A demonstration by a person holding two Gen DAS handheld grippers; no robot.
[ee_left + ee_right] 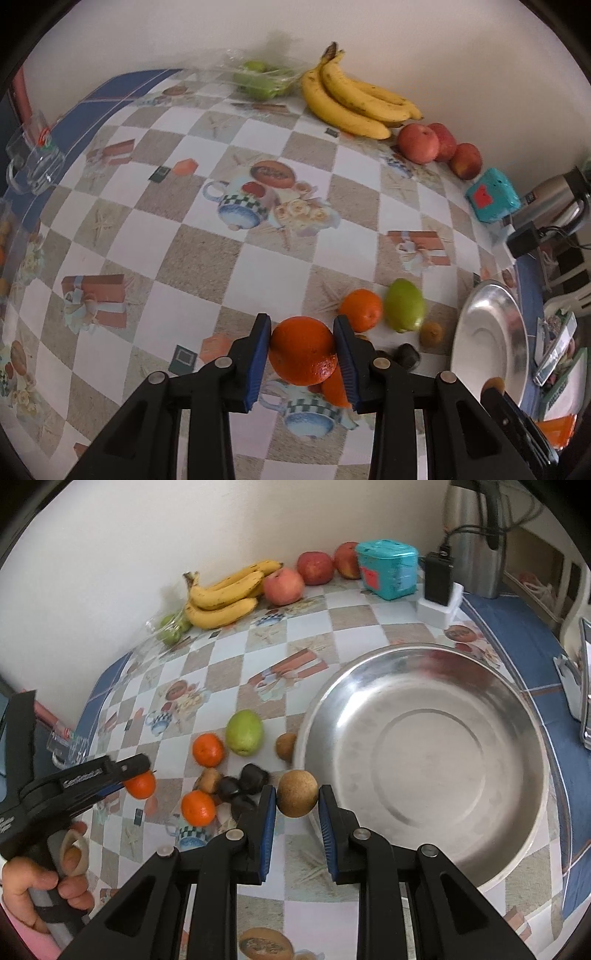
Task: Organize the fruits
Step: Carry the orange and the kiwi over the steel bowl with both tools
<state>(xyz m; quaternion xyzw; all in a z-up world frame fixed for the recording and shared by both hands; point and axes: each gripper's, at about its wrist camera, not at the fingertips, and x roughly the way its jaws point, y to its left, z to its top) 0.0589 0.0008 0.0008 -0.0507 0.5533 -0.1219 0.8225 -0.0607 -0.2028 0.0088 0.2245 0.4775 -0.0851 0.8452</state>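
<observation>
My left gripper (302,343) is shut on an orange (302,350), held above the table; it also shows in the right wrist view (140,775). My right gripper (297,801) is shut on a round brown fruit (297,793), held beside the rim of the empty steel bowl (424,746). On the table lie two more oranges (208,749) (197,808), a green pear (243,733), a small brown fruit (286,746), and dark fruits (242,784). Bananas (354,96), red apples (419,143) and bagged green fruit (258,79) sit by the wall.
A teal box (388,568), a black charger on a white block (439,590) and a steel kettle (476,535) stand at the back right. A glass mug (35,162) sits at the left table edge. The steel bowl also shows in the left wrist view (487,343).
</observation>
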